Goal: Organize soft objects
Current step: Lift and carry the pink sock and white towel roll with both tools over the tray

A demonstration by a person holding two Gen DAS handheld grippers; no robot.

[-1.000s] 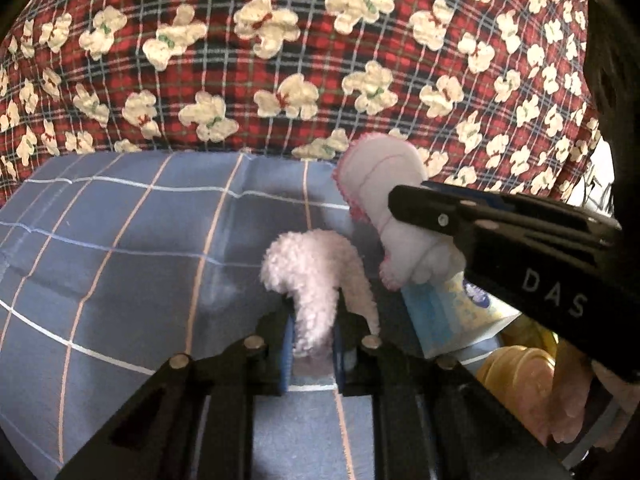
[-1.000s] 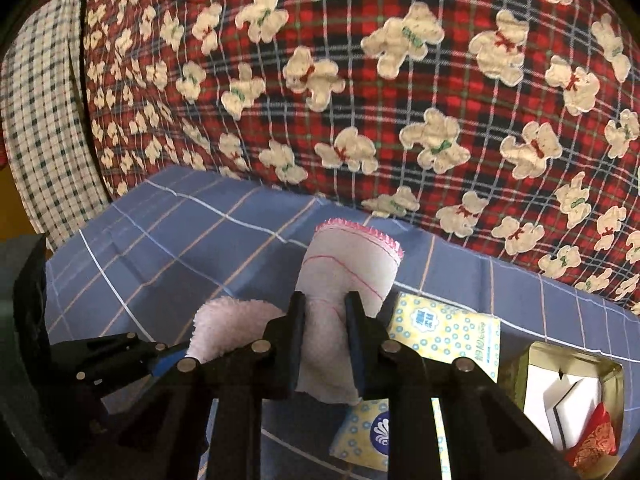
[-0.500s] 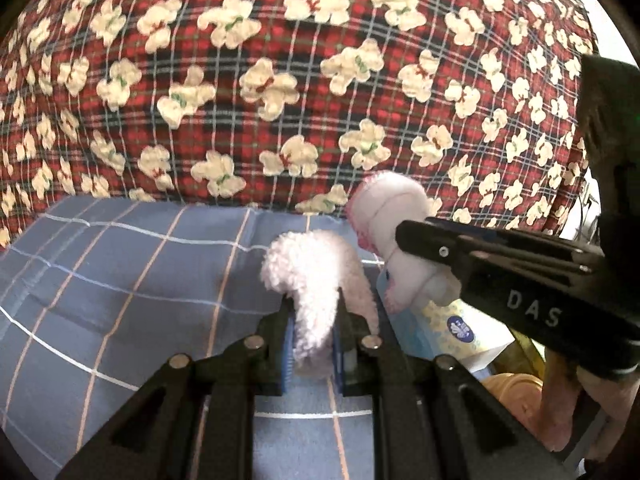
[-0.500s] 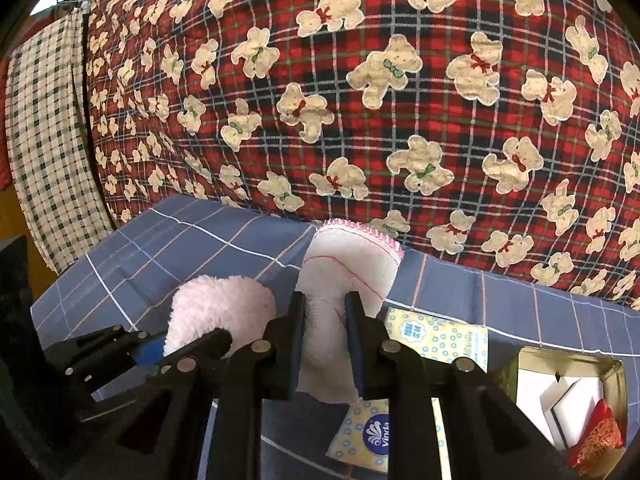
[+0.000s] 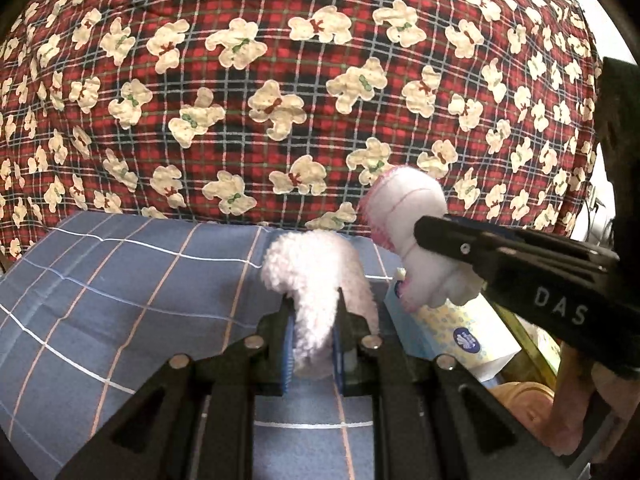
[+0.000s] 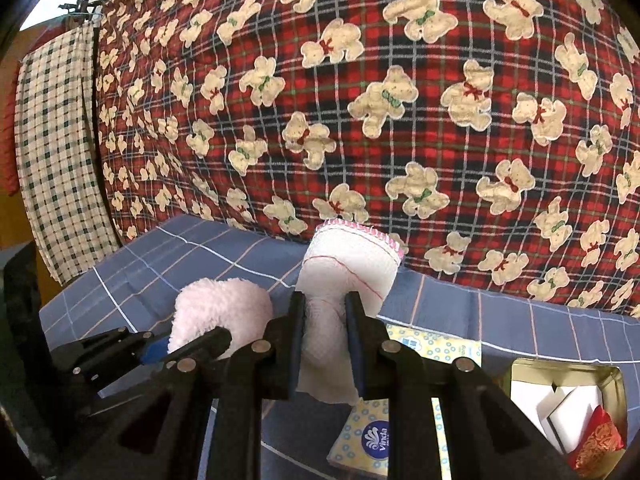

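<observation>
Now you hold one soft thing in each gripper, both lifted above the blue checked sheet [image 5: 120, 280].

Your left gripper [image 5: 313, 330] is clamped on a fluffy pink cloth [image 5: 316, 276], whose fleecy bulk bulges up past the fingertips. Your right gripper [image 6: 323, 326] pinches a white sock with pink trim [image 6: 352, 260], its cuff standing upright above the jaws. From the left wrist view, the sock hangs just right of the fluffy cloth, apart from it. Below them on the sheet lies a yellow tissue pack [image 6: 376, 440], and right of that an open gold tin [image 6: 568, 404] with white card and a red pouch [image 6: 598, 436] inside. Behind everything rises a red plaid quilt with bears [image 6: 400, 100].
</observation>
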